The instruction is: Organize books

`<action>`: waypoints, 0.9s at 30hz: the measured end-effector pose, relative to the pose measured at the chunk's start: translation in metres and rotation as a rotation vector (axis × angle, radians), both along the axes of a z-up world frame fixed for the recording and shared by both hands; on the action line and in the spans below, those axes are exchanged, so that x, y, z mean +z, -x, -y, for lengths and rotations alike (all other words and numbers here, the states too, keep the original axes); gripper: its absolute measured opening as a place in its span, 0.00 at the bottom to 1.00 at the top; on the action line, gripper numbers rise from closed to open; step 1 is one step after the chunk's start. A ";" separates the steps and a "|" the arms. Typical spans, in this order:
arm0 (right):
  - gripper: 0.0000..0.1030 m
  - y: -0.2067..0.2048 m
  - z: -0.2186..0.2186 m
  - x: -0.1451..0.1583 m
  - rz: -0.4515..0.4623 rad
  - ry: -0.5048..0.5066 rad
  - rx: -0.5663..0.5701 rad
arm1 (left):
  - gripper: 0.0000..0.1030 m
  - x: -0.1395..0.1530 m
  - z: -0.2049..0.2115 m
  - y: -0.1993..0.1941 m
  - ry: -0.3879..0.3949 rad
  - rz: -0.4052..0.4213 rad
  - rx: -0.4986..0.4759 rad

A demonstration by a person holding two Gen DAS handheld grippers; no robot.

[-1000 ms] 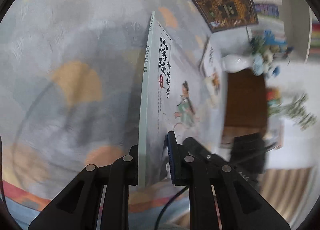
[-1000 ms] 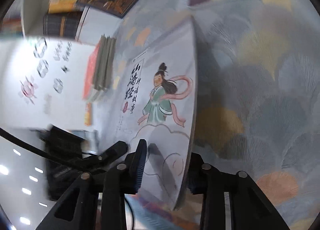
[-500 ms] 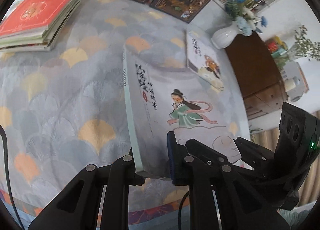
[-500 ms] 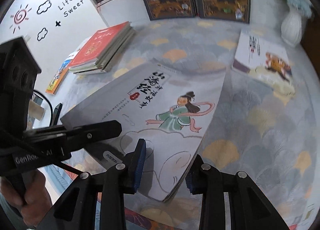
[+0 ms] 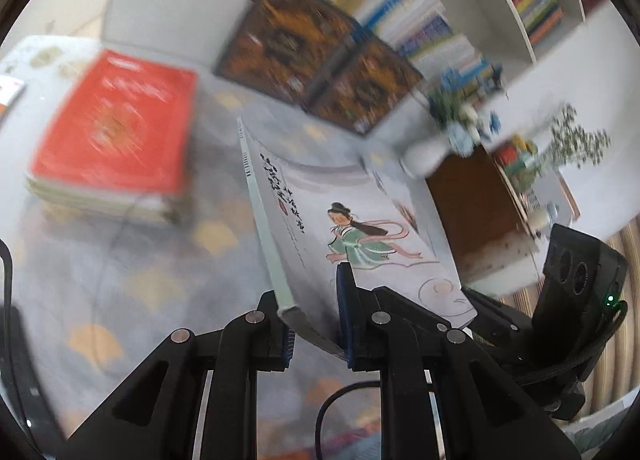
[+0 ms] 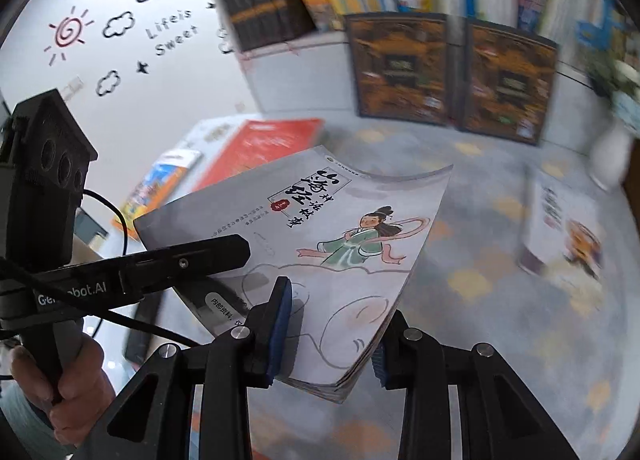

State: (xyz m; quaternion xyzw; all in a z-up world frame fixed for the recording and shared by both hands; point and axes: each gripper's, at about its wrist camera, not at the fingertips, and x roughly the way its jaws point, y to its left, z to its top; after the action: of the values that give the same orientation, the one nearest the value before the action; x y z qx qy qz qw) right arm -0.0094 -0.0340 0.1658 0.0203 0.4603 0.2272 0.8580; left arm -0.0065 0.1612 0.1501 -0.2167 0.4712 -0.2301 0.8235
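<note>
Book (image 6: 344, 227) held aloft, spine leftward, top edge away; both tools (image 5: 316, 320) (image 6: 332, 328) clamp its near edge.

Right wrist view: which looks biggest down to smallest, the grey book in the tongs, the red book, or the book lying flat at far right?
1. Grey book, though it is nearest the camera.
2. Red book and far-right book: alike, both blurred; unsure.

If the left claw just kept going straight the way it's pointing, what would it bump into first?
Probably the patterned tablecloth past the illustrated book that the left claw holds. It points downward at open cloth, between the red-topped book stack and the two dark books standing behind. Blur makes depth uncertain.
</note>
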 end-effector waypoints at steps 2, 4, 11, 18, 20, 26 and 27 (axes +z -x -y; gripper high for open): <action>0.33 -0.014 -0.023 0.001 0.007 -0.017 0.020 | 0.14 0.001 -0.027 -0.014 -0.004 0.011 0.039; 0.34 -0.035 -0.053 -0.005 -0.019 -0.043 0.045 | 0.14 -0.002 -0.056 -0.024 -0.013 0.014 0.093; 0.34 -0.077 -0.126 -0.029 -0.070 -0.037 0.068 | 0.14 -0.028 -0.117 -0.057 -0.001 -0.026 0.176; 0.35 -0.119 -0.145 -0.048 -0.137 -0.035 0.004 | 0.14 -0.056 -0.141 -0.099 0.033 -0.062 0.187; 0.35 -0.131 -0.149 -0.055 -0.147 -0.024 -0.016 | 0.14 -0.061 -0.146 -0.110 0.046 -0.068 0.183; 0.35 -0.153 -0.159 -0.071 -0.158 0.039 0.043 | 0.14 -0.068 -0.155 -0.120 0.046 -0.078 0.182; 0.36 -0.155 -0.161 -0.073 -0.163 0.049 0.064 | 0.14 -0.069 -0.156 -0.119 0.043 -0.081 0.186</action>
State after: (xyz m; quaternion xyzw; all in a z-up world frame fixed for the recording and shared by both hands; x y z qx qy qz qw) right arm 0.1455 0.1268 0.0924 0.0028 0.5344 0.2406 0.8102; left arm 0.1126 0.3176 0.0807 -0.2864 0.4767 -0.1539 0.8167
